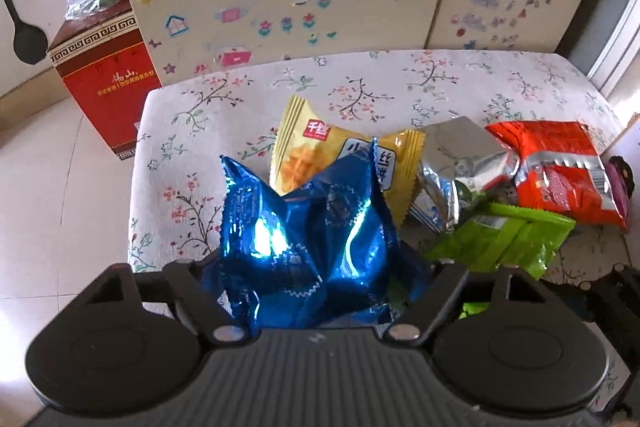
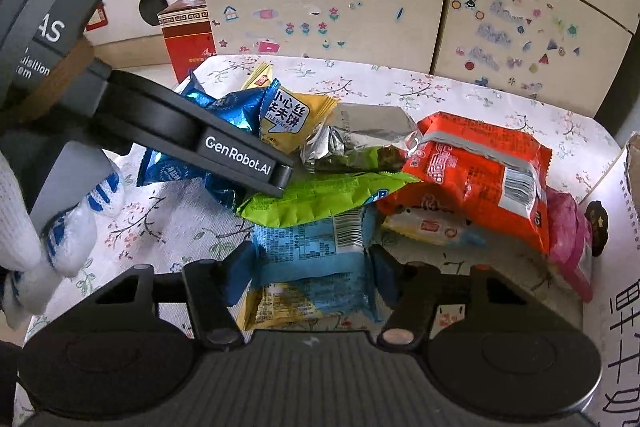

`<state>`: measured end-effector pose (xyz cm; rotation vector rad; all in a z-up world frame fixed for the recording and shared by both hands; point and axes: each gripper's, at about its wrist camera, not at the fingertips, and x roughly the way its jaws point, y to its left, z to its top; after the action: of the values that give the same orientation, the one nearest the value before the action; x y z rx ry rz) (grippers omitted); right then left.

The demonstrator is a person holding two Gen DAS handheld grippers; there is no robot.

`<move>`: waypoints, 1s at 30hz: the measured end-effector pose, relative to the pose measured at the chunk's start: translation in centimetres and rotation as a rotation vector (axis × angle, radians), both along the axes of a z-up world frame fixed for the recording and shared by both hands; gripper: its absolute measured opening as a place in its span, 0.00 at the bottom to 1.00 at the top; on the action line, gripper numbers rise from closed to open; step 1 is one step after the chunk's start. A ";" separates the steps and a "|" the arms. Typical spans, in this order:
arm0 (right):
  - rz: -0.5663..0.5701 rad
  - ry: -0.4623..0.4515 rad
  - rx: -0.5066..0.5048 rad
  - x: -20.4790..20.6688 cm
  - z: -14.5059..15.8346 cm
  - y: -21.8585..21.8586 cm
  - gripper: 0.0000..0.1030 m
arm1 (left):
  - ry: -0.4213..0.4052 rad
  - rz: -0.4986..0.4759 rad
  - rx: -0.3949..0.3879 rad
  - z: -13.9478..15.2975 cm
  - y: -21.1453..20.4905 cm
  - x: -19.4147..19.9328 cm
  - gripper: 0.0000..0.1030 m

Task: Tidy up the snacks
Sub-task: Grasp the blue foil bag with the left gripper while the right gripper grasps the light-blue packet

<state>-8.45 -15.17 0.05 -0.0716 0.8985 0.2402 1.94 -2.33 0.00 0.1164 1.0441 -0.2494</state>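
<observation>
Floral tabletop (image 1: 180, 187) clutter: left gripper (image 1: 312, 279) pinches a light, slippery, crinkly blue packet (image 1: 304, 227); right gripper (image 2: 310, 267) straddles a light-blue pack (image 2: 312, 259), best held mid-body, closure unclear.

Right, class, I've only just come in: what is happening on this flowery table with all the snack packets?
A person with a gripper in each hand is sorting a heap of snacks on the floral tablecloth. The left gripper is shut on the shiny blue packet. The right gripper has its jaws on either side of the light blue packet. The yellow waffle packet, green packet, silver packet and orange packet lie piled together.
</observation>
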 end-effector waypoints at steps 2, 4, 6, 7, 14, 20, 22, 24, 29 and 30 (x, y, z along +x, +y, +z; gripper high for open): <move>0.004 0.009 0.008 0.0 0.0 -0.1 0.65 | -0.006 -0.002 -0.004 0.1 0.1 -0.3 0.76; 0.004 0.022 0.021 -0.3 0.2 -0.3 0.64 | -0.009 -0.008 -0.006 0.2 0.2 -0.6 0.75; -0.001 0.036 0.038 -0.7 0.3 -0.5 0.63 | -0.008 -0.008 -0.013 0.3 0.3 -0.9 0.75; -0.004 0.045 0.050 -0.9 0.4 -0.7 0.62 | -0.006 -0.007 -0.020 0.4 0.4 -1.1 0.75; -0.013 0.070 0.084 -2.3 1.7 -1.6 0.45 | -0.017 -0.007 -0.061 1.7 0.7 -2.9 0.74; -0.061 0.083 0.192 -3.2 1.8 -3.5 0.57 | -0.035 0.046 -0.092 3.2 1.9 -4.3 0.74; -0.061 0.071 0.211 -3.2 2.0 -3.5 0.70 | -0.050 0.051 -0.094 3.8 2.1 -4.8 0.74; -0.052 0.062 0.212 -3.3 1.9 -3.1 0.77 | -0.059 0.050 -0.098 4.1 2.2 -5.3 0.74; -0.005 0.084 0.143 -2.9 0.7 -0.8 0.82 | -0.061 0.059 -0.114 4.4 2.4 -5.5 0.75; 0.001 0.076 0.105 -2.9 0.4 -0.1 0.84 | -0.063 0.064 -0.116 4.5 2.5 -5.3 0.75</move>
<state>-11.33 -15.26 0.40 0.0347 0.9602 0.2920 -3.39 0.14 4.51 -0.0135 0.9667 -0.2456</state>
